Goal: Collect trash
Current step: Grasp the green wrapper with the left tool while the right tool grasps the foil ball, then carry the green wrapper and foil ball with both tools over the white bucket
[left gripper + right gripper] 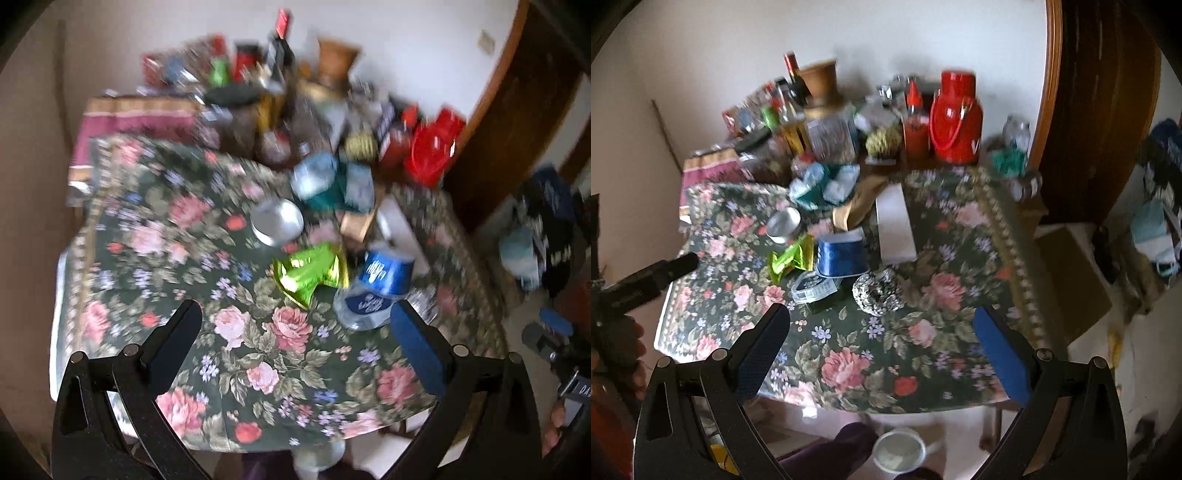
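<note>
Trash lay in the middle of the floral tablecloth: a green wrapper, a blue cup on its side touching it, a clear lid and a foil ball. The left gripper and the right gripper hovered above, jaws wide apart, holding nothing.

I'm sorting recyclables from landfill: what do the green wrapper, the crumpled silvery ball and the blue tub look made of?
Green wrapper: probably metallised plastic film, glossy, with sharp creases and bright glints. Silvery ball: likely aluminium foil, crinkled and sparkly. Blue tub: seemingly thin plastic, smooth satin sheen; too blurred to be sure.
</note>
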Action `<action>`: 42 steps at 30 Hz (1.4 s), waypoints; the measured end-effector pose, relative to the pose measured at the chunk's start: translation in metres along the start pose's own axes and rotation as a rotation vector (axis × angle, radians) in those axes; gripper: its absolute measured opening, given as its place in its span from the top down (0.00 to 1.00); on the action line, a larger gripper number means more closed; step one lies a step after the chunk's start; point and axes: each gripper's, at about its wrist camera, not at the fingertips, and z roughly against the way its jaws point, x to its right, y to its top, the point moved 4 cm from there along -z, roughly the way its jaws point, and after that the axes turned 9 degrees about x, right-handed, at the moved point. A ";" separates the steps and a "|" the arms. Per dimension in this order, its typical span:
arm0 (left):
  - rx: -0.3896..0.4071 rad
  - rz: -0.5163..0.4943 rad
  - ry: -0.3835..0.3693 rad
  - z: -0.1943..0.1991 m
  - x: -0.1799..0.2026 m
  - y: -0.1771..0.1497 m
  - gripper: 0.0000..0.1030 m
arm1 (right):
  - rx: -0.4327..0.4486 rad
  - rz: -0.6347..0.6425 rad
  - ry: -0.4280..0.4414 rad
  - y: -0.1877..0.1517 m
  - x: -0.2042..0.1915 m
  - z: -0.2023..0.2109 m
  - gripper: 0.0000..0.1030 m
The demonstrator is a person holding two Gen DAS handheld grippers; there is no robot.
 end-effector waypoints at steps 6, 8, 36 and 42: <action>-0.115 -0.180 -0.019 -0.080 0.006 -0.007 0.00 | -0.134 -0.049 -0.049 -0.012 -0.002 -0.063 0.04; -0.134 -0.223 -0.030 -0.099 0.008 -0.007 0.00 | -0.172 -0.080 -0.059 -0.015 0.001 -0.079 0.04; -0.232 -0.292 -0.162 -0.157 0.021 -0.010 0.77 | -0.240 -0.214 -0.046 -0.033 0.024 -0.123 0.47; -0.221 -0.172 -0.132 -0.133 0.013 -0.018 0.80 | -0.203 -0.205 -0.028 -0.038 0.037 -0.096 0.48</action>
